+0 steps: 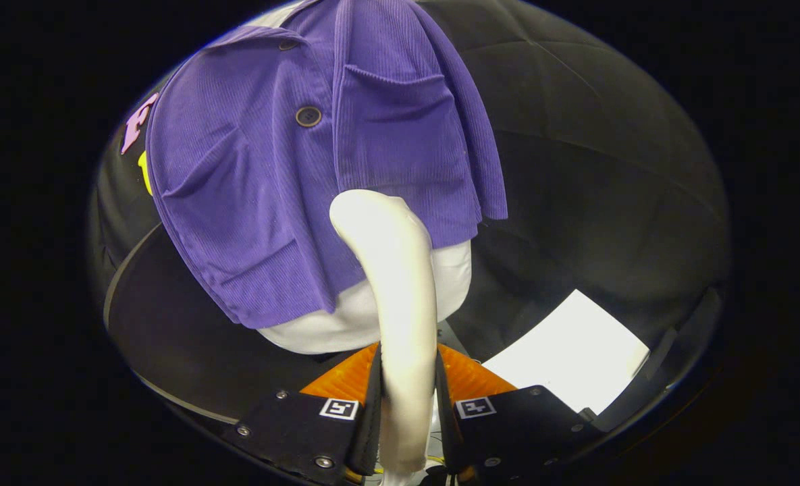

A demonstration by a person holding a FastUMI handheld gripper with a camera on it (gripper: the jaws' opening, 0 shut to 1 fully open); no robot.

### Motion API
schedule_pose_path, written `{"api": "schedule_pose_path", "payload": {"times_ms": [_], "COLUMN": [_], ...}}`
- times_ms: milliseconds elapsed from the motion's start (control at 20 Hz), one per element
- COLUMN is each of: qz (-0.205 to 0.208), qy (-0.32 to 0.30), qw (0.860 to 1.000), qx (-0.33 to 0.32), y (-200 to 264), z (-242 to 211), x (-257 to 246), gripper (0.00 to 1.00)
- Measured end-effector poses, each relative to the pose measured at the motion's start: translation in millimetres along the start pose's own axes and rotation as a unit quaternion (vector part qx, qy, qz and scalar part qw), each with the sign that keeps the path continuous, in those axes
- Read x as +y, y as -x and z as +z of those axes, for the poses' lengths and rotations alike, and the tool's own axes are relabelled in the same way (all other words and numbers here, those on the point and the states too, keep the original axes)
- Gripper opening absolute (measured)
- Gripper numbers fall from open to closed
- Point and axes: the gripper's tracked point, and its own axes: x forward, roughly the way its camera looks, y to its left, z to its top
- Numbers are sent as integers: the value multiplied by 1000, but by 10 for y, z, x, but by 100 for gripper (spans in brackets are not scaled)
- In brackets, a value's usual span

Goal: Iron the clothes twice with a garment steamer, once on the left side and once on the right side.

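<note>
**Steamer gripped, head against the purple shirt**

The tongs (408, 395) are closed on one white garment steamer (393, 304): both fingers press its handle from either side, and the handle rises from between them, curving forward so that its rounded head lies at the lower hem of the clothes.

The clothes are one purple ribbed shirt (271, 175), draped over a white form (345, 317) that shows below the hem. Two dark buttons can be counted on the shirt, one large button (308, 116) near the middle of its front and a smaller one up near the collar. One patch pocket (393, 128) sits just beyond the steamer's head. The steamer's own body hides the strip of hem and form directly behind it.

The form stands on a dark desk (170, 324) with a curved pale edge. One white sheet (575, 351) lies flat beside the form, beyond the right finger, apart from the shirt. Dark cloth walls close in behind.
</note>
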Motion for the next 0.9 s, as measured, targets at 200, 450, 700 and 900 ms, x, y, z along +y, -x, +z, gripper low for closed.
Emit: {"api": "schedule_pose_path", "payload": {"times_ms": [200, 450, 700, 900], "qz": [-2, 23, 61, 94], "qy": [3, 6, 18, 21], "qw": [1000, 999, 998, 994], "qx": [31, 31, -14, -59], "y": [-56, 174, 865, 1463], "z": [-343, -569, -589, -582], "x": [-31, 106, 427, 595], "gripper": [38, 38, 38, 38]}}
